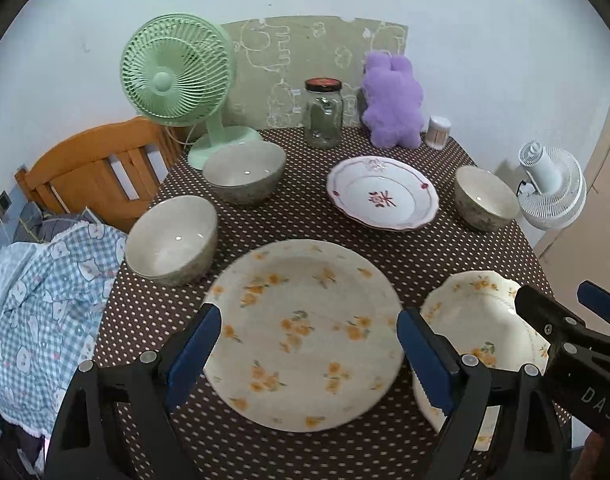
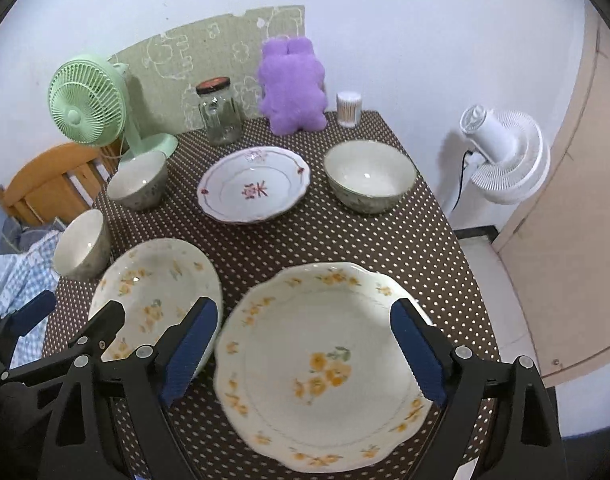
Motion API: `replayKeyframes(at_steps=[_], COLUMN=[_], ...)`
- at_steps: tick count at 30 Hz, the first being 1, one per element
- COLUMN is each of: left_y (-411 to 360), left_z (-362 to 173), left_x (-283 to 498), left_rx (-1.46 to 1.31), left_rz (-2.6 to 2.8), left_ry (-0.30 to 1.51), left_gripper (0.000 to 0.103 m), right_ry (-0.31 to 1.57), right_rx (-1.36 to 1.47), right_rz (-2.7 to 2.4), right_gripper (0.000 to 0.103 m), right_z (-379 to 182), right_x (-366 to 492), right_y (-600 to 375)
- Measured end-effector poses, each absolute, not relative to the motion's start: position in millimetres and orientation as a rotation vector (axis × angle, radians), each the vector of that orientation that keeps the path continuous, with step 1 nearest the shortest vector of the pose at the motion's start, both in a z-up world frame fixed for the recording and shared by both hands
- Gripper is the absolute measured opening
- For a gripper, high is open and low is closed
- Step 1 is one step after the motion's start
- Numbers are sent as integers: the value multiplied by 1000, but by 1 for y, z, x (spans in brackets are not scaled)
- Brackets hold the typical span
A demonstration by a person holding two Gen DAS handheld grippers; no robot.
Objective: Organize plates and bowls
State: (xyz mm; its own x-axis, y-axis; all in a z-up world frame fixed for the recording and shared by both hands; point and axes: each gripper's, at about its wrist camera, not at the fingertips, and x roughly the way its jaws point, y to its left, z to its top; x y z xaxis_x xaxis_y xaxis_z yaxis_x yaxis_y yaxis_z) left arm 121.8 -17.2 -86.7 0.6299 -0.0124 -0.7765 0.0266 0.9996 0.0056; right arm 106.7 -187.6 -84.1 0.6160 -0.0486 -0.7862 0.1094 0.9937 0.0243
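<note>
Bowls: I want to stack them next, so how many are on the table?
3. One bowl sits at the left edge, another bowl by the green fan's base, and a third bowl on the right beside the red-flowered plate. None appears hidden.

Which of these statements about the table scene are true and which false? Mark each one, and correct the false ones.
1. Three bowls stand on the table. True.
2. The left gripper holds a plate. False: its fingers are open and hold nothing.
3. The glass jar has its lid on. True.
4. The red-patterned plate is stacked on the round yellow-flowered plate. False: they lie apart.
5. The green fan stands on the floor. False: it stands on the table.
</note>
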Motion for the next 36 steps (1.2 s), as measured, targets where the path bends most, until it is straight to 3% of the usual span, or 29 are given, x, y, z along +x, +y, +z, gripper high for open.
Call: replayKeyframes(at_steps=[15, 36], left_y=[47, 61], left_z=[-113, -193], left_x=[147, 183], left_rx=[3, -27], left_rz=[-14, 57], left_ry=[933, 1073], left_gripper=[91, 88], right_ry=[924, 1061], right_rx=[77, 33], right_rz=[-111, 14], right_gripper=[90, 87], right_z=[-101, -188], right_x=[136, 210], right_y=[-120, -81])
